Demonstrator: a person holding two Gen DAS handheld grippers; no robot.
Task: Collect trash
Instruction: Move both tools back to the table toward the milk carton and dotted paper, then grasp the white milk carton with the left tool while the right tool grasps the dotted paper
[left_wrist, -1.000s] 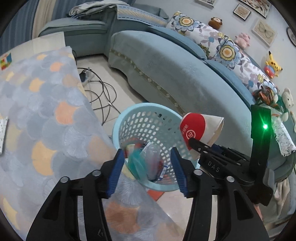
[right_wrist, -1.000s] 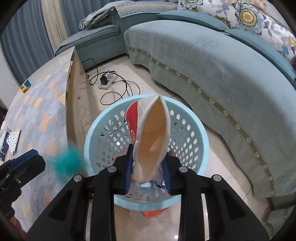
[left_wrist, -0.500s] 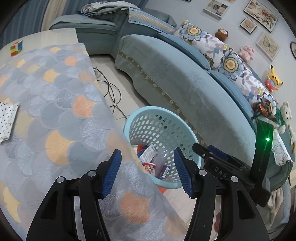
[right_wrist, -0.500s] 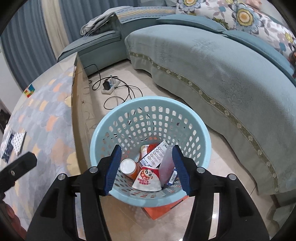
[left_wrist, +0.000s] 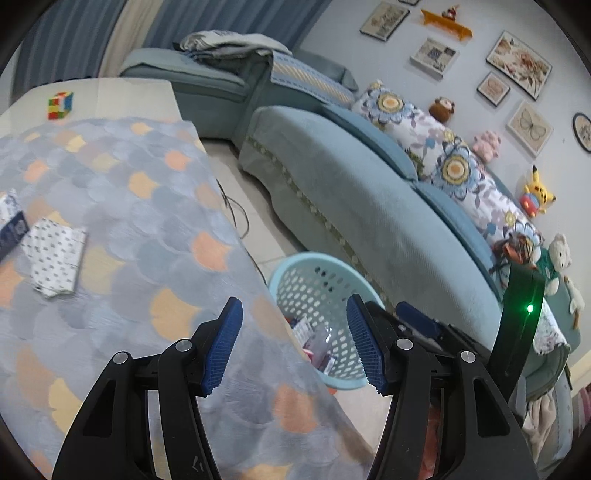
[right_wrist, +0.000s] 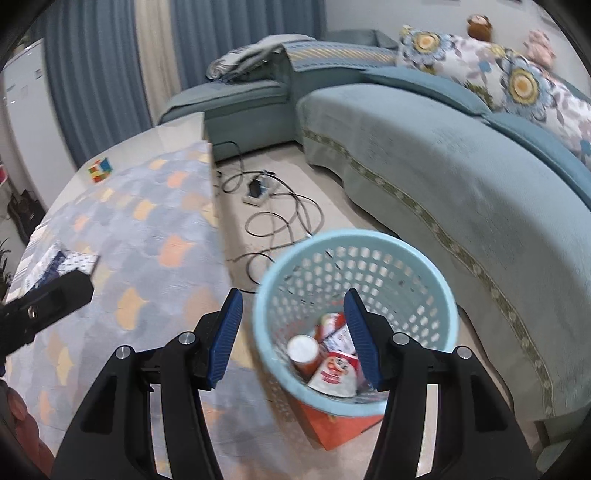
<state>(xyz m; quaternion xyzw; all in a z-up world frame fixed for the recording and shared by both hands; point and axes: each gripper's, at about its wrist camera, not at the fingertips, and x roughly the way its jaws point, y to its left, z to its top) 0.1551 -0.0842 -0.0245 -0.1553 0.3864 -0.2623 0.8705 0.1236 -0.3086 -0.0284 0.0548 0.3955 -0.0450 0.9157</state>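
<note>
My left hand-held gripper is released, ribbed blue pads spread over the edge of the surface draped in a scalloped grey-and-orange cloth. My right hand-held gripper is also released and empty. The round, perforated light-blue plastic basket stands on the floor at five o'clock of the surface, holding the trash: a crumpled red-and-white paper cup and an orange cylinder.

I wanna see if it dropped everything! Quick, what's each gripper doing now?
Left gripper: jaws open, holding nothing.
Right gripper: jaws open, holding nothing.
</note>
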